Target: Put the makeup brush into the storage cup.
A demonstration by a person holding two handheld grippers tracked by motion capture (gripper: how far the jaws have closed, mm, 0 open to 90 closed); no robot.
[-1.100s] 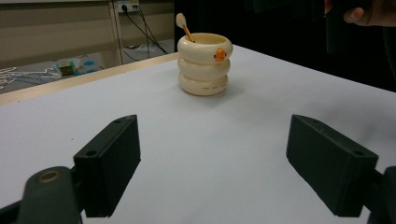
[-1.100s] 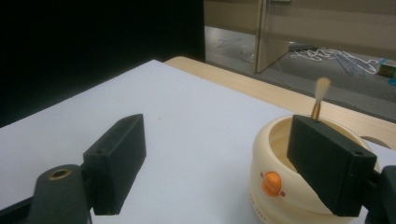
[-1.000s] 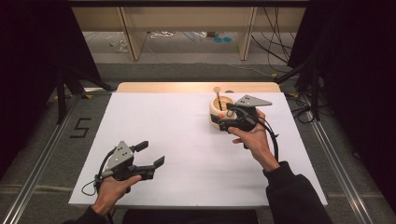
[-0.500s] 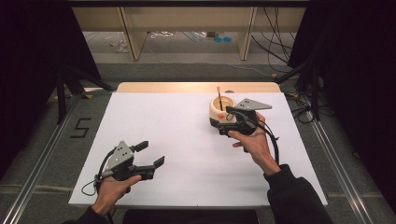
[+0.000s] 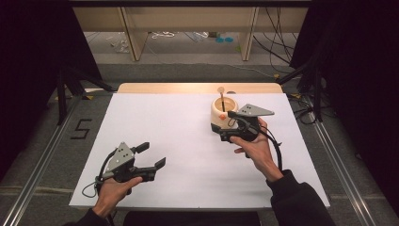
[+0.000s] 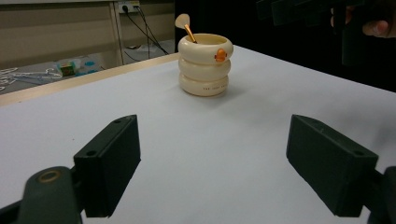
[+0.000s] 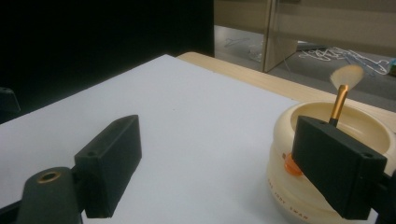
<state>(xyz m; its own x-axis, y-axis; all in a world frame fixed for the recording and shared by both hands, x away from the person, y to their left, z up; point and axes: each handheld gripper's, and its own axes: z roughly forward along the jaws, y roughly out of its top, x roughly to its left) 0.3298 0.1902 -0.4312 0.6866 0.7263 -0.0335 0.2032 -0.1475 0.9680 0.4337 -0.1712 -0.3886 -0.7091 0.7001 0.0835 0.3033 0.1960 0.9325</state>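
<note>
While the right gripper [image 5: 225, 130] hovers beside the cream ribbed cup [image 5: 221, 112] at the table's [image 5: 160, 117] far side, jaws apart, nothing is grasped. Brush [image 5: 221, 96] stands inside. Left gripper [image 5: 153, 156] idles near, jaws apart. Work barely begun.

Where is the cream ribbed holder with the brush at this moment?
In the high view the cream ribbed holder stands on the far right part of the white table, just left of the right gripper.
</note>
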